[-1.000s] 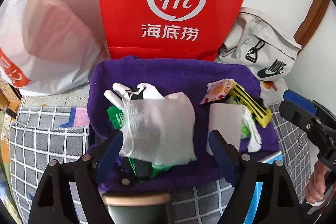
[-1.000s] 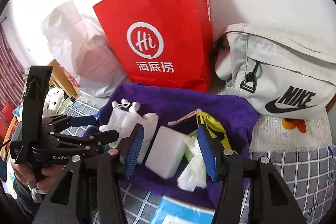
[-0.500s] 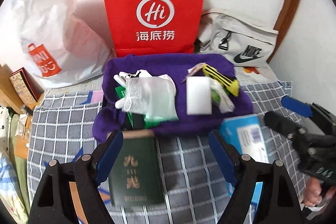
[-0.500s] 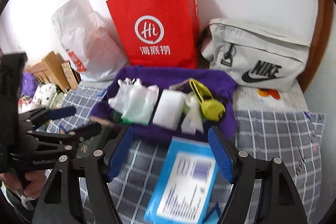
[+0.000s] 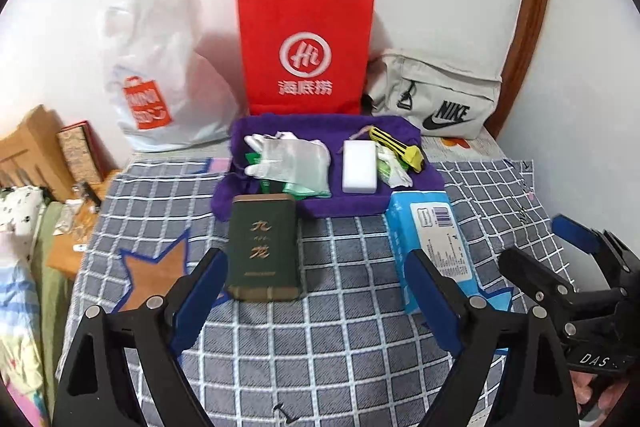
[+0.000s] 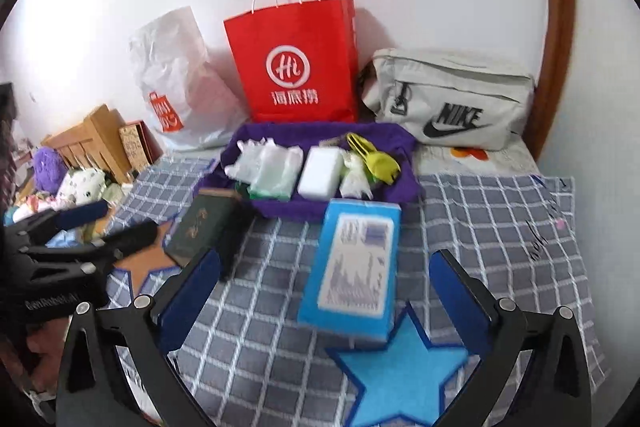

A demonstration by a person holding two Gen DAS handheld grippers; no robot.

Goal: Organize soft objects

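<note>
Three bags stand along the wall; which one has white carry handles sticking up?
The red paper bag, in the middle. The white plastic bag to its left and the grey Nike bag to its right show no such handles.

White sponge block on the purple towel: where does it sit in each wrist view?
Left wrist: the white sponge block lies right of centre in the upper half, on the purple towel, right of the clear gloves.
Right wrist: the block sits at centre, just above the blue tissue pack.
Shared landmark: the red paper bag stands directly behind the towel in both.
</note>
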